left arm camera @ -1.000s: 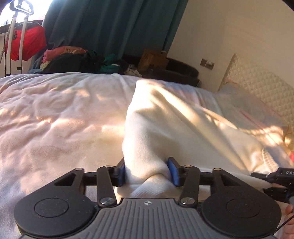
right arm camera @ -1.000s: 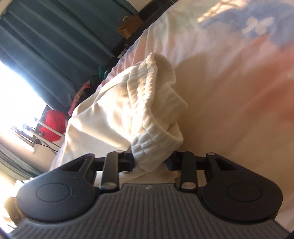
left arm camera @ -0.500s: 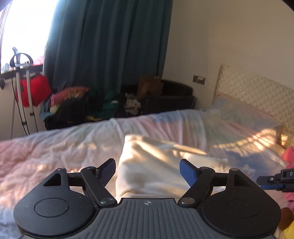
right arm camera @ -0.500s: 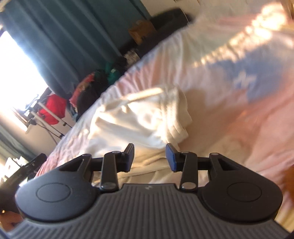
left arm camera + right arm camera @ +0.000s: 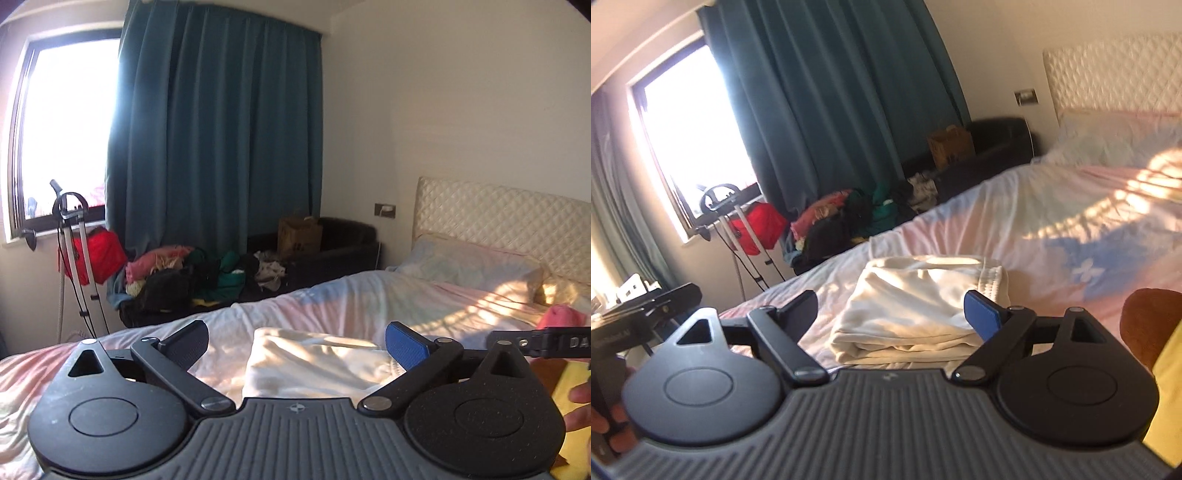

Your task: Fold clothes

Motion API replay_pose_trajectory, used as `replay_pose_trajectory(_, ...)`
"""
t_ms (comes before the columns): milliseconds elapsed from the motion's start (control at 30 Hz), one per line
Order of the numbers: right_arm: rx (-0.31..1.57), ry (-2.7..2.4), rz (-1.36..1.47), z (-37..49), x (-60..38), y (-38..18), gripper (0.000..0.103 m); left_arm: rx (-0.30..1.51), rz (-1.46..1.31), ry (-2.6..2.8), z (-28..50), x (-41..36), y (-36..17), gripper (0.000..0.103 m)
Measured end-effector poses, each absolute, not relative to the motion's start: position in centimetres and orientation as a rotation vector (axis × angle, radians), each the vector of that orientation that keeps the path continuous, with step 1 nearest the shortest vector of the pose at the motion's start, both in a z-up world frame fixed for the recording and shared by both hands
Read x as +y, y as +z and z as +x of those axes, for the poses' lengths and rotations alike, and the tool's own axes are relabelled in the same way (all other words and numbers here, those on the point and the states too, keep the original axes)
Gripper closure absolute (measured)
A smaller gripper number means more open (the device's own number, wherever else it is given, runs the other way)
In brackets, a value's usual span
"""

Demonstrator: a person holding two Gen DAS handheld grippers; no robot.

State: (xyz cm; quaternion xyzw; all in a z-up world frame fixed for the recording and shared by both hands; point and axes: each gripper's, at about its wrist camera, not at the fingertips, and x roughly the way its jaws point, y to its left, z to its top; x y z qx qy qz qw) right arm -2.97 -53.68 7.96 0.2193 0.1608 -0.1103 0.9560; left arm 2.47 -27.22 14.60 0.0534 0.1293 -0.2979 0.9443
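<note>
**Both grippers above the folded cream garment**

The right wrist view shows the cream garment (image 5: 916, 310) as a folded stack with layered edges and a ribbed hem on its right side; the left wrist view shows only its top surface (image 5: 314, 363). The left view shows also a pink cloth (image 5: 561, 315) near the pillow (image 5: 469, 264), which the right view does not show. The garment lies on the bed (image 5: 1052, 229), apart from both tools.

One second ago each gripper was clamped on the garment close to the bed; now both are released and look from higher up.

The left gripper (image 5: 297, 341) and the right gripper (image 5: 892, 308) are opening wide, their fingers far apart, holding nothing.
</note>
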Motion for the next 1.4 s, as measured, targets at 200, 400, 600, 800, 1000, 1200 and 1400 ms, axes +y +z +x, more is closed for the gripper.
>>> replay_pose_trajectory(200, 0.253, -0.242, 0.389, -6.4, -50.1, 8.6, 0.015, 0.304, 0.068, -0.536, -1.6, -24.5, 15.3, 0.000)
replay_pose_trajectory(400, 0.213, -0.256, 0.323, -7.9, -47.5, 8.2, 0.015, 0.306, 0.057, -0.505, -3.6, -22.6, 14.4, 0.000)
replay_pose_trajectory(600, 0.197, -0.292, 0.273, -7.8, -46.1, 6.5, 0.015, 0.285, 0.039, -0.493, -3.9, -21.3, 12.9, 0.000)
replay_pose_trajectory(800, 0.226, -0.323, 0.272, -6.3, -46.4, 3.2, 0.015, 0.265, 0.069, -0.472, -3.8, -21.5, 10.9, 0.000)
replay_pose_trajectory(1000, 0.242, -0.333, 0.229, -5.3, -45.6, 1.2, 0.015, 0.283, 0.084, -0.470, -2.8, -21.9, 8.7, 0.000)
replay_pose_trajectory(1200, 0.264, -0.356, 0.176, -4.8, -44.3, -0.9, 0.016, 0.319, 0.086, -0.453, -1.4, -21.2, 5.7, 0.000)
replay_pose_trajectory(1400, 0.241, -0.360, 0.167, -4.7, -43.9, -1.3, 0.016, 0.316, 0.089, -0.428, -1.0, -20.8, 5.1, 0.000)
